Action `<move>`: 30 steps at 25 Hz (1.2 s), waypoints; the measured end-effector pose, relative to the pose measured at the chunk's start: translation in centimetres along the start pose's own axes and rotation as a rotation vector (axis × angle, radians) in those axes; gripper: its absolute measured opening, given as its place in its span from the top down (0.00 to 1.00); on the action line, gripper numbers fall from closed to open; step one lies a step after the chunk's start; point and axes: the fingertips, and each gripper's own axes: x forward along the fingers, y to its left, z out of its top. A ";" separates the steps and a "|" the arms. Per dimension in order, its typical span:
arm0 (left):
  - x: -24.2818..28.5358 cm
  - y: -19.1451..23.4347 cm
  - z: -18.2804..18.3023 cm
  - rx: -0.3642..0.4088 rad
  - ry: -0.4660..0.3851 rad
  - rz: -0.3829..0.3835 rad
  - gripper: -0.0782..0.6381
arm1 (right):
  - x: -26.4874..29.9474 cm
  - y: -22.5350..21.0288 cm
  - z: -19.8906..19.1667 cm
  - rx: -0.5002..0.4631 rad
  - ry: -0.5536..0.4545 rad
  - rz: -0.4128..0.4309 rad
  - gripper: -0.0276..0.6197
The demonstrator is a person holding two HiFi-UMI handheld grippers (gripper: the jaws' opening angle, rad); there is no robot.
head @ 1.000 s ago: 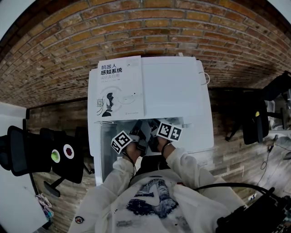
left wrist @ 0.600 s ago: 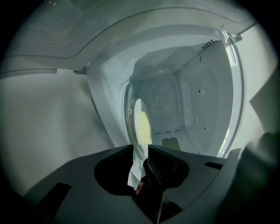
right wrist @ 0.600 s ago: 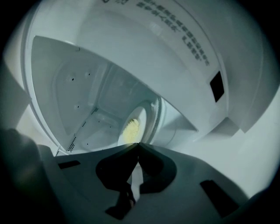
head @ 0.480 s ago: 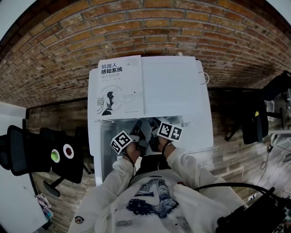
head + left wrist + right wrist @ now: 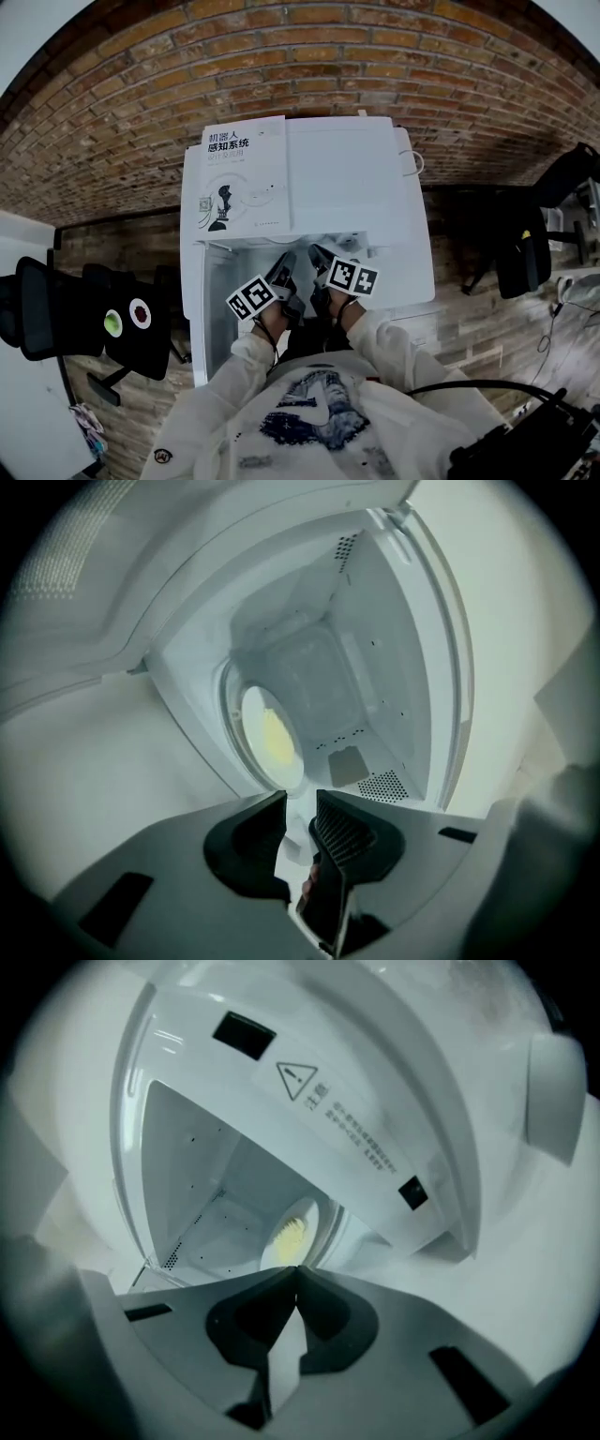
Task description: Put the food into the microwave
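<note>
A white microwave (image 5: 347,178) stands with its door (image 5: 195,309) swung open to the left. Inside, a white plate (image 5: 267,738) with yellow food (image 5: 278,742) on it rests on the cavity floor; the right gripper view also shows this plate (image 5: 302,1215) and food (image 5: 290,1237). Both grippers hover just outside the opening and point into it. My left gripper (image 5: 300,803) (image 5: 284,270) has a narrow gap between its jaws, with nothing in it. My right gripper (image 5: 297,1269) (image 5: 319,258) has its tips pressed together and holds nothing.
A book (image 5: 246,178) lies on the left half of the microwave's top. The front frame with a warning label (image 5: 347,1115) runs beside the opening. A black office chair (image 5: 56,309) stands to the left and another (image 5: 525,253) to the right. A brick wall (image 5: 300,56) is behind.
Both grippers have drawn back a little from the microwave opening toward the person. The head view has shifted slightly.
</note>
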 end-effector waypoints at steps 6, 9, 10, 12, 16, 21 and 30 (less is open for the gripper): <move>-2.1 -2.4 -0.5 0.155 0.001 -0.003 0.78 | -3.3 0.8 0.2 -0.115 -0.005 -0.006 0.94; -3.2 -4.5 -0.3 0.279 -0.006 -0.012 0.82 | -5.4 1.9 0.8 -0.215 -0.014 -0.004 0.94; -3.6 -5.4 -0.1 0.328 -0.014 -0.013 0.83 | -6.1 2.5 1.1 -0.254 -0.017 -0.002 0.94; -4.6 -7.4 0.4 0.429 -0.030 -0.019 0.84 | -7.8 4.0 1.6 -0.335 -0.030 0.006 0.94; -6.6 -11.3 1.0 0.617 -0.049 -0.021 0.88 | -11.0 7.7 3.1 -0.484 -0.077 0.038 0.94; -8.9 -15.0 1.8 0.818 -0.079 -0.002 0.88 | -14.8 11.5 5.1 -0.602 -0.152 0.062 0.94; -11.7 -20.4 2.8 1.123 -0.125 0.039 0.88 | -19.9 14.8 7.4 -0.721 -0.249 0.042 0.94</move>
